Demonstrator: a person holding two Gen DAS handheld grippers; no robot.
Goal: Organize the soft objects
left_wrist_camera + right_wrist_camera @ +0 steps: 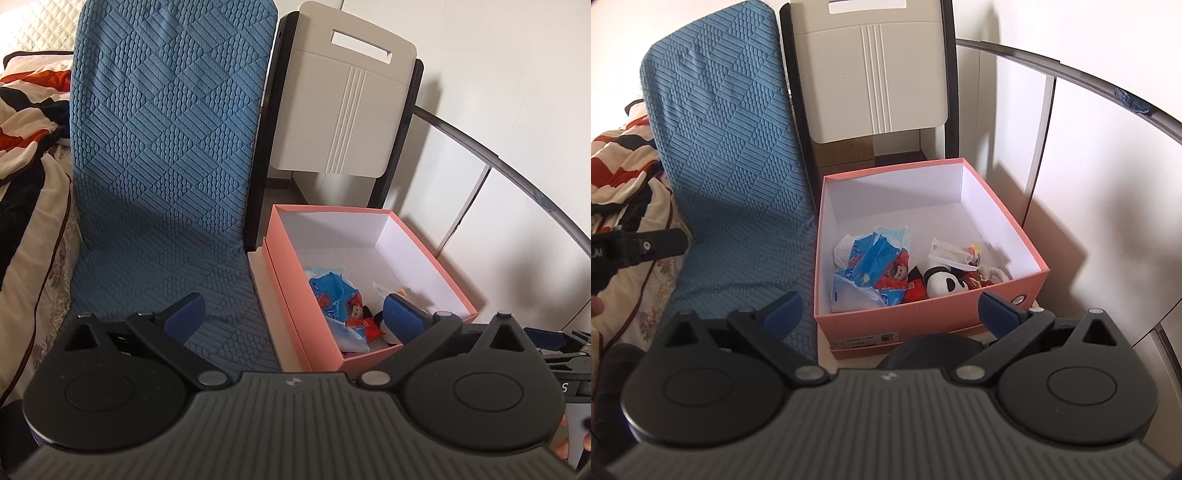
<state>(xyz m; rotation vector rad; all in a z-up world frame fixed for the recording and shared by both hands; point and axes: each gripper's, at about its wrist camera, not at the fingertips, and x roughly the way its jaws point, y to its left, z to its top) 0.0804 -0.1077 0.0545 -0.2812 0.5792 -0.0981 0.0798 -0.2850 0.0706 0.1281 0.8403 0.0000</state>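
A pink box [894, 168] with a white inside stands on the floor right of a blue cushion. In it lie blue-and-red soft packets [875, 258], a panda plush [943, 282] and a white wrapper [947, 253]. My right gripper [892, 310] hovers above the box's near wall, open, with nothing between its fingers. In the left wrist view the pink box [332, 210] sits right of centre with the packets [332, 291] inside. My left gripper [293, 314] is open and holds nothing. Its right finger [400, 314] hides part of the plush.
A blue textured seat cushion [166, 147] leans upright left of the box. A folded beige panel in a black frame [343, 107] stands behind it. A bed with a patterned blanket [26, 110] lies far left. White cabinet doors [1089, 166] close off the right.
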